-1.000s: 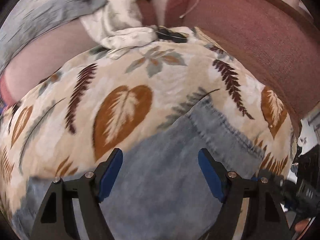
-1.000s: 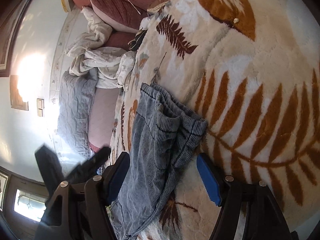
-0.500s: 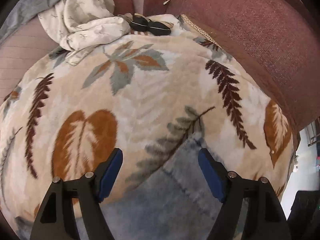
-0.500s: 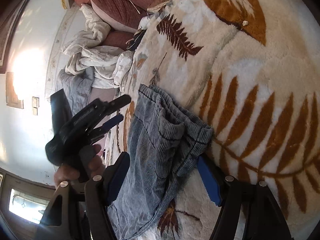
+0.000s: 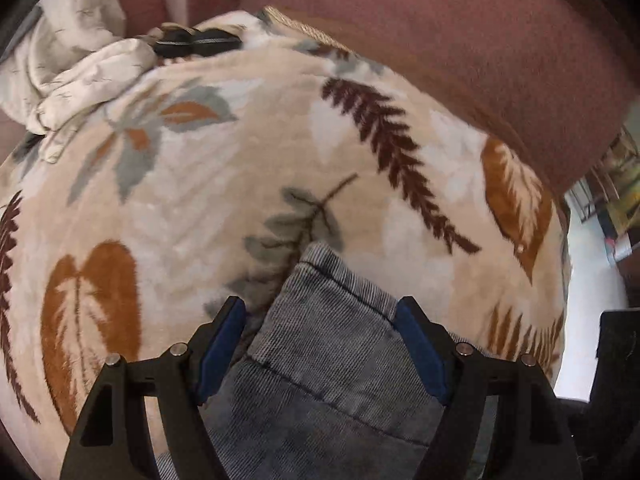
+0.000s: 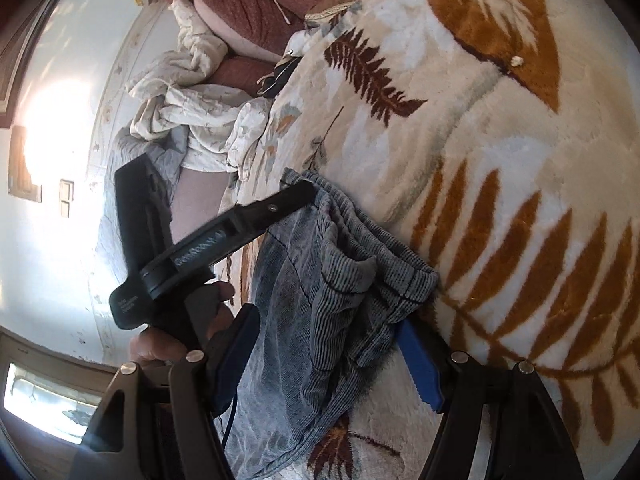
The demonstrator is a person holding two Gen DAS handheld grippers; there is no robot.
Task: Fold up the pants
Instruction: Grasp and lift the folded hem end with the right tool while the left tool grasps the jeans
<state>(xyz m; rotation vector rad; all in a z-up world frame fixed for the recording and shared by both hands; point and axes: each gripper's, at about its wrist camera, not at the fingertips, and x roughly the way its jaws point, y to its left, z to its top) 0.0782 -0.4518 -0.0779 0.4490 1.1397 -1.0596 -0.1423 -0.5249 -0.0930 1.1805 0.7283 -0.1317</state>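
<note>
The pants (image 6: 320, 300), faded blue corduroy, lie bunched on a leaf-patterned blanket (image 5: 240, 160) over the bed. The left tool (image 5: 320, 344) straddles a hemmed corner with its blue pads apart, not pressing the cloth. The right tool (image 6: 328, 356) also stands apart around the crumpled waist end, near a hand (image 6: 176, 336).

Black tool (image 5: 320, 344) frames, blue pads (image 5: 420, 356), silver screws, seemingly printed lettering.

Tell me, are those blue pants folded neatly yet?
No. The pants lie rumpled on the leaf-print blanket, waistband bunched in loose, uneven layers.
</note>
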